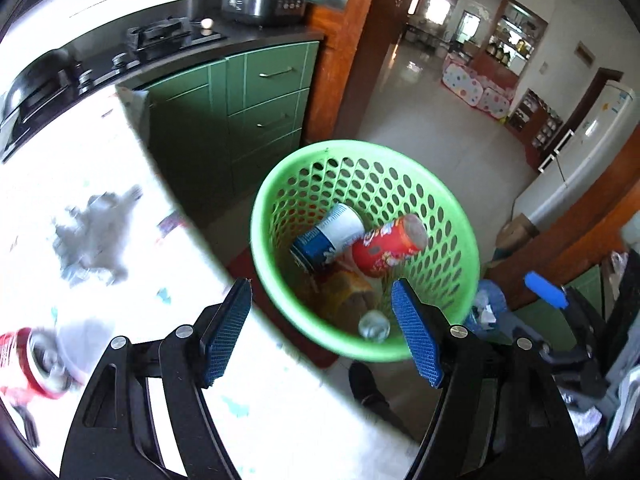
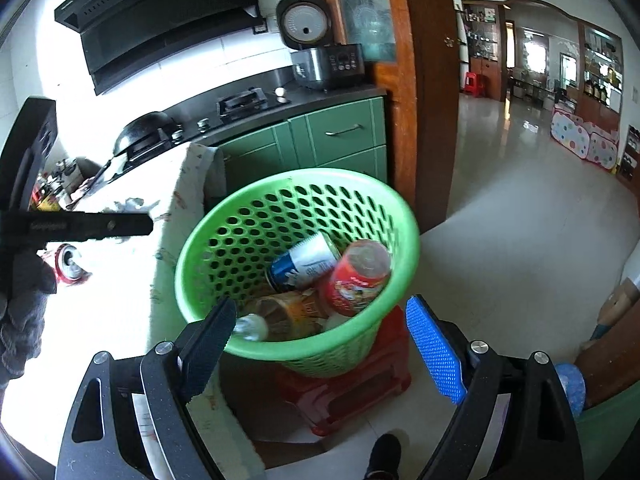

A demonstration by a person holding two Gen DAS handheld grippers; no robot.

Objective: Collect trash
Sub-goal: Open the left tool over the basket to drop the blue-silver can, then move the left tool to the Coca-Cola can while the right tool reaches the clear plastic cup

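Note:
A green perforated basket (image 1: 280, 184) (image 2: 400, 216) stands on a red stool (image 2: 360, 392) beside the table. In it lie a blue-and-white can (image 1: 332, 236) (image 2: 304, 262), a red can (image 1: 388, 246) (image 2: 356, 276), a yellowish wrapper (image 1: 344, 292) and a clear bottle (image 1: 374, 324) (image 2: 252, 326). My left gripper (image 1: 320, 286) hangs open over the basket's near rim with nothing between its pads. My right gripper (image 2: 322, 304) is open and empty too, close above the basket. On the white tablecloth lie another red can (image 1: 32, 364) (image 2: 66, 266) and crumpled grey paper (image 1: 92, 236).
The cloth-covered table (image 2: 120, 320) is left of the basket. Behind stand green cabinets (image 1: 272, 92), a stove (image 2: 240, 102) and a rice cooker (image 2: 320, 60). A wooden door frame (image 2: 432, 100) opens onto tiled floor at the right. A person's shoe (image 2: 384, 456) is near the stool.

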